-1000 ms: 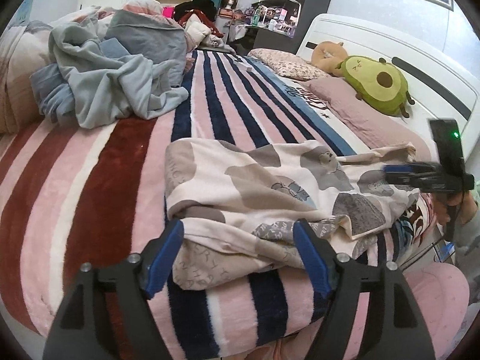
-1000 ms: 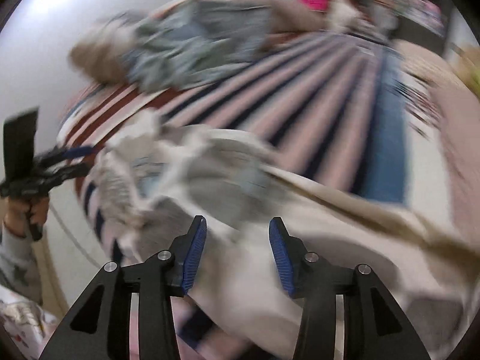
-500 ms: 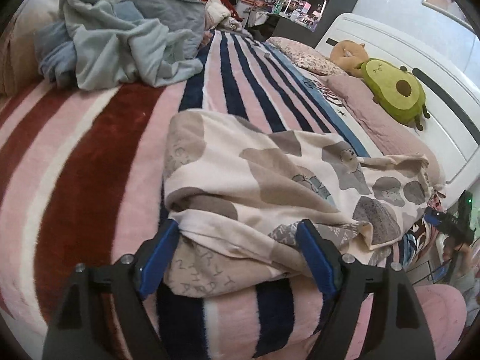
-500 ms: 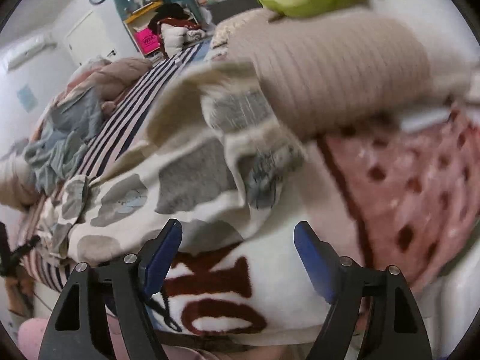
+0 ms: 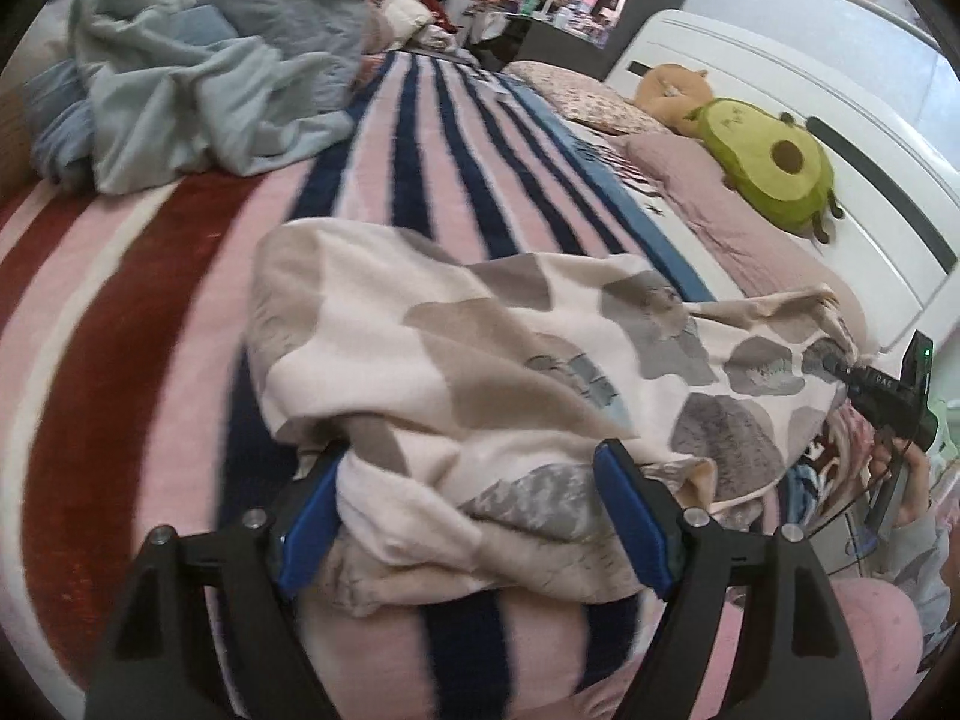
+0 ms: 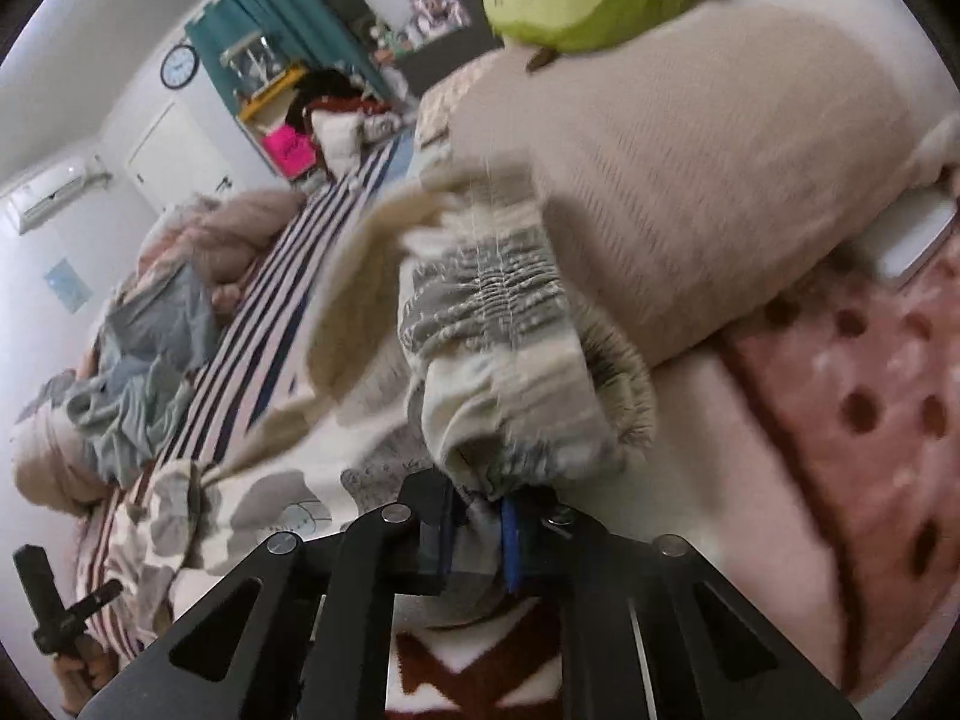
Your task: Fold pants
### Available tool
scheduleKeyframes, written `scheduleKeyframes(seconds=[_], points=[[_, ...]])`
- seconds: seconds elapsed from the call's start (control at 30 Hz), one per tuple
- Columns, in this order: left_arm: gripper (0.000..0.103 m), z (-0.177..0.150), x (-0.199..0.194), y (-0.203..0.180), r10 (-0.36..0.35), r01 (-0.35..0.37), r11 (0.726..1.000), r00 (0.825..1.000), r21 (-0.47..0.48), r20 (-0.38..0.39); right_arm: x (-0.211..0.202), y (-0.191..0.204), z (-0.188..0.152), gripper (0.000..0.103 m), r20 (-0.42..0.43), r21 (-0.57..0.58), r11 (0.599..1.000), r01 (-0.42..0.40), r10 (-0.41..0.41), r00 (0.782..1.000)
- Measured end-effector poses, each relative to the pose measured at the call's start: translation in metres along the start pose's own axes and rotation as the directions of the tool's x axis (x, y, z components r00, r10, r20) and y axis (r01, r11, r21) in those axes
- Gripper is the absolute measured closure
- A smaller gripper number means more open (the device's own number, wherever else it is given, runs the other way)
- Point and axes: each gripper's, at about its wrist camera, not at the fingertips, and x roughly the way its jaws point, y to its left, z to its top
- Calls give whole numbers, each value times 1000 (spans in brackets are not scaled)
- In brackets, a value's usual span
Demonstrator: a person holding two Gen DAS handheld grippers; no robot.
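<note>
The pants [image 5: 480, 348], cream with grey and tan patches, lie across a striped blanket [image 5: 120, 330] on the bed. My left gripper [image 5: 465, 462] stands open over their near bunched end, with cloth lying between its blue pads. At the far right end my right gripper [image 5: 840, 369] holds the waist edge. In the right wrist view the right gripper [image 6: 477, 516] is shut on the gathered elastic waistband [image 6: 510, 324], which bulges up in front of it. The left gripper [image 6: 72, 612] shows small at the lower left, held by a hand.
A heap of grey-blue clothes [image 5: 198, 78] lies at the back left of the bed. A pink pillow [image 5: 720, 198] and a green avocado plush [image 5: 774, 168] rest against the white headboard [image 5: 780, 78]. Cluttered shelves stand behind.
My right gripper swung round to the waistband by the pillow and went from open to shut on it. My left gripper moved a little closer over the near end of the pants.
</note>
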Motion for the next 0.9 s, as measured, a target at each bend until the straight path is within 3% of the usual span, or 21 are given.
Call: scheduleKeyframes(seconds=[0.17, 0.27, 0.37, 0.5, 0.67, 0.8, 0.9], points=[[26, 1, 13, -40, -79, 80, 994, 997, 68, -19, -35, -8, 23, 99, 69, -11, 995, 101, -100, 993], [26, 1, 14, -58, -78, 80, 989, 997, 122, -19, -43, -12, 35, 99, 78, -31, 988, 150, -148, 986], [26, 4, 5, -54, -65, 65, 992, 998, 110, -3, -44, 14, 39, 99, 86, -117, 981, 155, -145, 986], [26, 9, -20, -34, -33, 29, 997, 997, 70, 63, -50, 68, 44, 99, 104, -194, 981, 15, 6, 995], [26, 13, -57, -7, 25, -31, 999, 988, 42, 149, -31, 169, 39, 100, 46, -324, 931, -168, 193, 980], [26, 10, -74, 18, 62, -61, 998, 984, -11, 167, 7, 266, 4, 101, -129, -444, 815, -372, 353, 927], [26, 3, -80, 28, 72, -68, 997, 983, -27, 169, 33, 326, -32, 101, -302, -516, 684, -517, 420, 856]])
